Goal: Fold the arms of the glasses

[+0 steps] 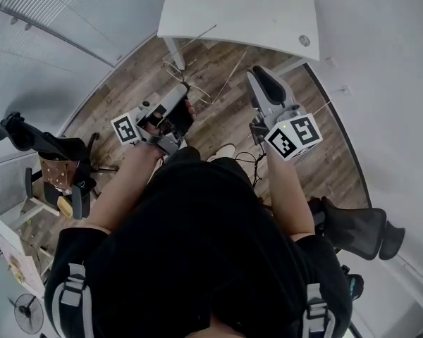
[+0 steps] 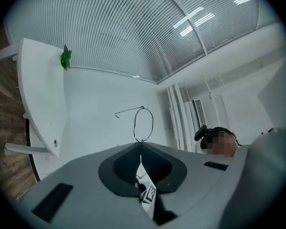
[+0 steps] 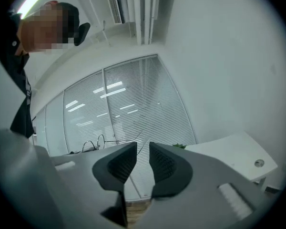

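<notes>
The thin wire-frame glasses (image 1: pixel 185 76) hang in the air over the wooden floor, in front of the white table (image 1: pixel 268 20). My left gripper (image 1: pixel 183 94) is shut on the frame. In the left gripper view one round lens rim (image 2: pixel 143 124) stands straight above the closed jaws of the left gripper (image 2: pixel 140 143), with one arm sticking out to the left. My right gripper (image 1: pixel 257 76) is just right of the glasses, level, its jaws apart. In the right gripper view the glasses (image 3: pixel 93 145) show left of the right gripper (image 3: pixel 143 146), and a thin arm runs toward the gap between the jaws.
A black office chair (image 1: pixel 35 139) stands at the left and another (image 1: pixel 359 227) at the right. A green plant (image 2: pixel 65 57) sits on the table's far edge. Slatted blinds cover the glass wall (image 3: pixel 128 104). Cables (image 1: pixel 250 160) lie on the floor by my legs.
</notes>
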`<move>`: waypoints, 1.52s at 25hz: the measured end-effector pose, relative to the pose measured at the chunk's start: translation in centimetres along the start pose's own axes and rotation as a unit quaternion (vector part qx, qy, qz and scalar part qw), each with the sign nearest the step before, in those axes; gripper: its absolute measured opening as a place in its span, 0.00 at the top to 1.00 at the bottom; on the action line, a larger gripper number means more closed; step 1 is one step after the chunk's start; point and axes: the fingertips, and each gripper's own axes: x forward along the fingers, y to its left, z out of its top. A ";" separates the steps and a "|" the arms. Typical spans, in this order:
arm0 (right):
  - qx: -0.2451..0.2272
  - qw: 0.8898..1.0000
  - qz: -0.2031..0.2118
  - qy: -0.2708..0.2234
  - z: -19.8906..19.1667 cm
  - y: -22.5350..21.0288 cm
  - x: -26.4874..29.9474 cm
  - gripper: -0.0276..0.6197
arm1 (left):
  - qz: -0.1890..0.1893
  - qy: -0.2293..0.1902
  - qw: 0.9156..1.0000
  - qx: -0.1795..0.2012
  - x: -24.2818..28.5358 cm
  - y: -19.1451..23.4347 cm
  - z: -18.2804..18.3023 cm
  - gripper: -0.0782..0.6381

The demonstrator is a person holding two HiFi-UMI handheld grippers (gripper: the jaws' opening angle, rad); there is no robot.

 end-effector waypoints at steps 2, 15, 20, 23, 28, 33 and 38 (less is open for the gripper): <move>0.018 1.000 -0.001 0.004 -0.1 -0.1 0.6 0.82 | 0.000 0.001 1.000 -0.003 -0.2 0.0 0.0 0.87; 0.053 0.998 0.020 0.017 -0.7 0.2 2.5 0.86 | -0.005 0.008 1.000 -0.007 -0.4 -0.2 -0.7 0.87; 0.056 0.998 0.032 0.022 -0.7 0.7 2.9 0.87 | -0.008 0.009 1.000 -0.011 -0.3 -0.2 -0.9 0.87; 0.054 0.998 0.037 0.022 -0.6 1.0 3.2 0.88 | -0.010 0.011 1.000 -0.013 -0.2 -0.2 -0.9 0.87; 0.053 0.997 0.046 0.022 -0.3 1.3 3.5 0.90 | -0.010 0.013 1.000 -0.016 -0.2 -0.1 -0.9 0.87; 0.058 0.996 0.065 0.021 0.0 1.8 3.7 0.90 | -0.013 0.020 0.999 -0.021 0.2 -0.2 -1.5 0.87; 0.064 0.994 0.088 0.022 0.2 2.4 3.9 0.91 | -0.013 0.024 0.999 -0.027 0.4 0.0 -2.3 0.87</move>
